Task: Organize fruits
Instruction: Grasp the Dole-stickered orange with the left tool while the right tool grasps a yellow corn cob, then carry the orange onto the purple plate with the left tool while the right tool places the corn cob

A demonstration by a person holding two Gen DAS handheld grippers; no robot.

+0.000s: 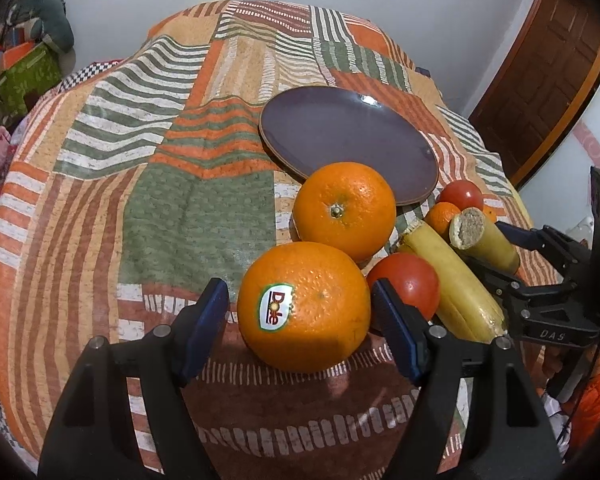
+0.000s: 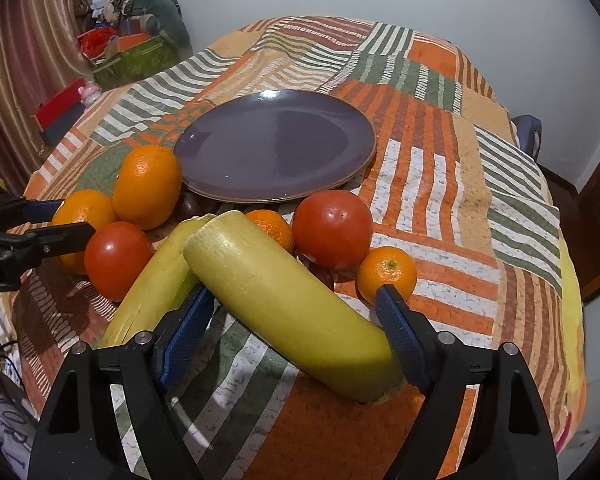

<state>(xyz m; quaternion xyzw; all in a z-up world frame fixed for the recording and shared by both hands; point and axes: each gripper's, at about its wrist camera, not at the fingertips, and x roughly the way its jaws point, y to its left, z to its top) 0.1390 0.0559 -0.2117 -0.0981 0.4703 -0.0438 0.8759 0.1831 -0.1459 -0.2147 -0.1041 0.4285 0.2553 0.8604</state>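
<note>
A white-walled room holds your bench, draped in a striped orange, green and cream cloth. Your left gripper straddles a stickered orange, jaws apart, with a gap on the left side. Your right gripper brackets a pale green cut stalk; whether those jaws press it is unclear. Behind the fruit sits a purple plate.

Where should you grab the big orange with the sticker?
Grip the round stickered orange across its widest middle, coming from the near side, pads on its left and right. The left hand-held gripper already straddles it; a red tomato crowds the right.
</note>
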